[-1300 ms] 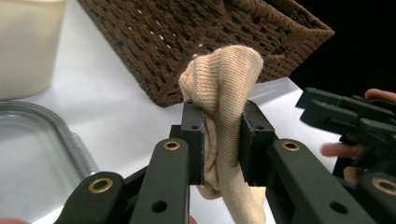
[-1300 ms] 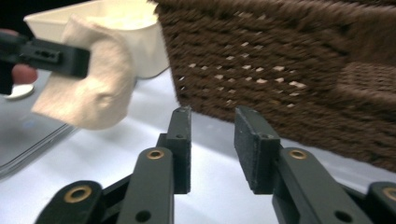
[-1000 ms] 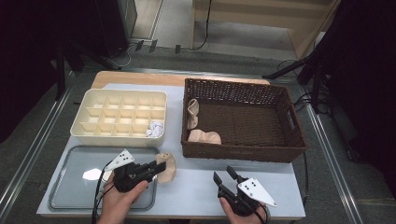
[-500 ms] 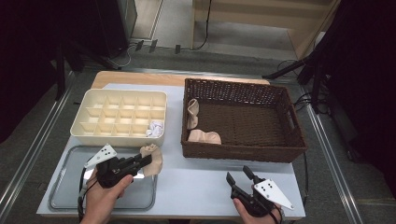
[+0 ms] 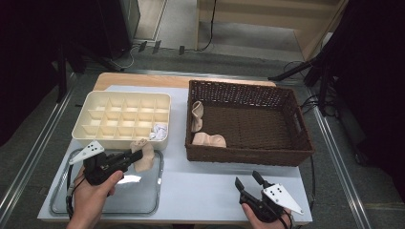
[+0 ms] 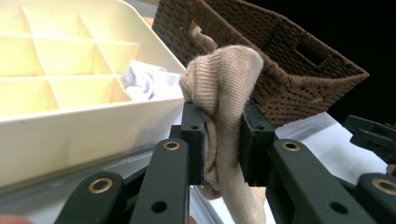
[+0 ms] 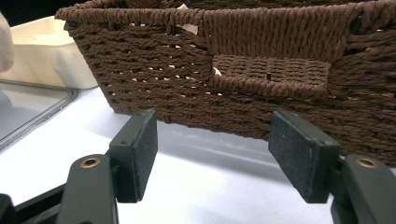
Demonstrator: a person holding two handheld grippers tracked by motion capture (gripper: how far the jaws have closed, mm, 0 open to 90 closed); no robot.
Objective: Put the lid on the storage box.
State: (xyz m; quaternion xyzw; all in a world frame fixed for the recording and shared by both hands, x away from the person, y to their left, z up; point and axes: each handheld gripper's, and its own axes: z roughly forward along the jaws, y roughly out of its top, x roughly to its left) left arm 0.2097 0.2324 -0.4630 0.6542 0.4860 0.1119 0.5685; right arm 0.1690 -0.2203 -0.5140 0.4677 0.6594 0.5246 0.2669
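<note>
No text, label, brand, number or sign can be read on anything in these views.

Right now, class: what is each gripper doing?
Left gripper: closed on the beige sock.
Right gripper: open, holding nothing.

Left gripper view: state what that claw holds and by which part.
The left claw is shut on a beige sock, pinched across its bunched middle; one end bulges above the jaws, the other hangs below. The right claw holds nothing.
</note>
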